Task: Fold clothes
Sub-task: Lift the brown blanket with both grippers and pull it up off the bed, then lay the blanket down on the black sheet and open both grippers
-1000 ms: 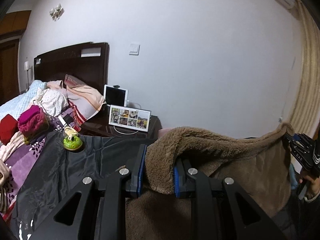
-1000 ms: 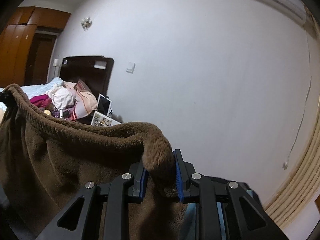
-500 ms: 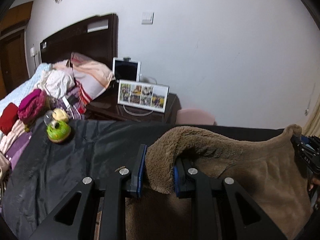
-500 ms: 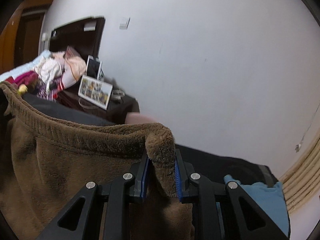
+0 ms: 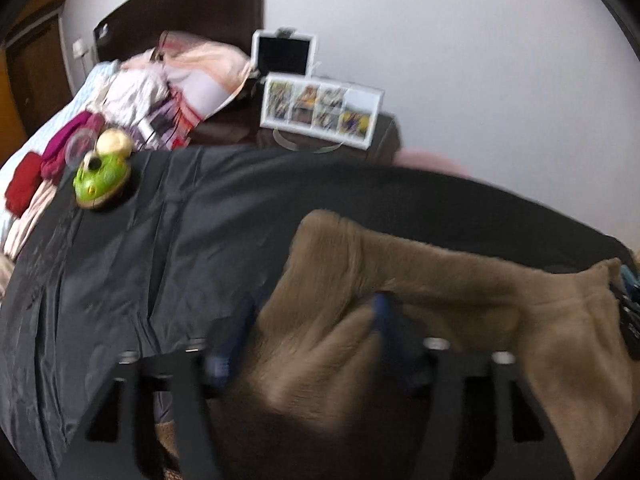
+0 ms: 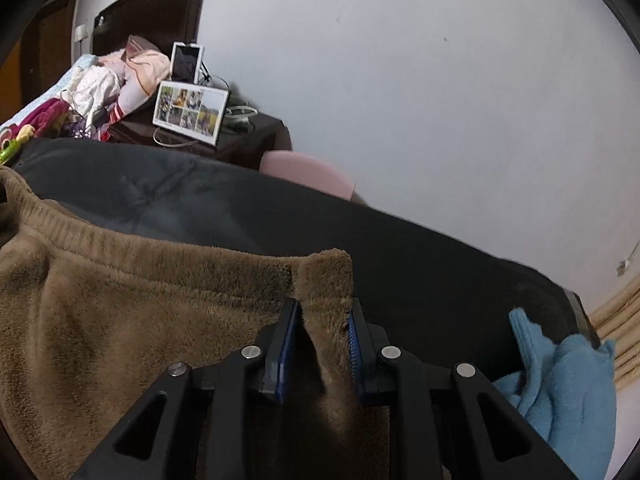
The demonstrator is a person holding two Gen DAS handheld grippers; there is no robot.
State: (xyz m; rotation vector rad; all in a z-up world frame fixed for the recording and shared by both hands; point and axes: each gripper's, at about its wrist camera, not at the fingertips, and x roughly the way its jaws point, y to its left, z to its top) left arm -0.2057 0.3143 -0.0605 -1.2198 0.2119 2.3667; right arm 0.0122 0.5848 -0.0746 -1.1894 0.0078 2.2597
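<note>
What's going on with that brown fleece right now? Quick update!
Left gripper opening, brown fleece still between its fingers. Right gripper clamped on a fleece corner. Blue cloth lies beside it.

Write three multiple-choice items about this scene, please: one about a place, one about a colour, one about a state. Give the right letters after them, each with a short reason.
1. Where does the green toy stand?
A. on the dark sheet, near its far left corner
B. on the nightstand
C. on the brown fleece garment

2. What colour is the cloth that lies to the right of the right gripper?
A. red
B. light blue
C. white

3. How does the right gripper hold the brown fleece garment?
A. jaws wide apart, nothing between them
B. jaws closed on a fold of its upper edge
C. it only rests on top of it

Answers:
1 A: the left wrist view shows the toy on the sheet.
2 B: the right wrist view shows light blue fabric.
3 B: the blue pads press on the fleece from both sides.
</note>
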